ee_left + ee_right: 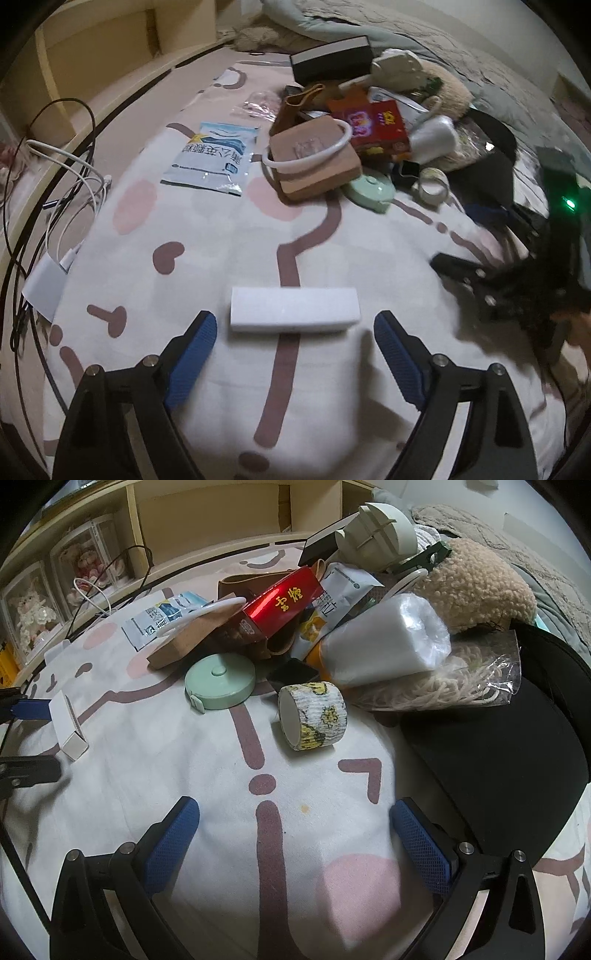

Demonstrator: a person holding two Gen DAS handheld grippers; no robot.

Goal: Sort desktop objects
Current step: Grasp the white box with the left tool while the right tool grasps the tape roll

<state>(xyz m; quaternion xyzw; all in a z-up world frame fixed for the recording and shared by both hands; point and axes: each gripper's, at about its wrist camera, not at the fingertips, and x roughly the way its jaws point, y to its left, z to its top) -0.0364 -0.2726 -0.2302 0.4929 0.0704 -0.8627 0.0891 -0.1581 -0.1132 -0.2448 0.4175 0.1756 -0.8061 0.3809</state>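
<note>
Left tongs apart, white box flat, crosswise between.

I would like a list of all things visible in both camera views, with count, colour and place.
small box: one, white, alone on the sheet, ahead of the left tongs
tape measure: one, mint green, front edge of the pile
bandage roll: one, white and yellow, beside the tape measure
red box: one, on top of the pile
sachet: one, blue and white, left of the pile
cables: several, black and white, bed edge
cap: one, black, right
left tongs: open, not touching the box
right tongs: open, empty
</note>
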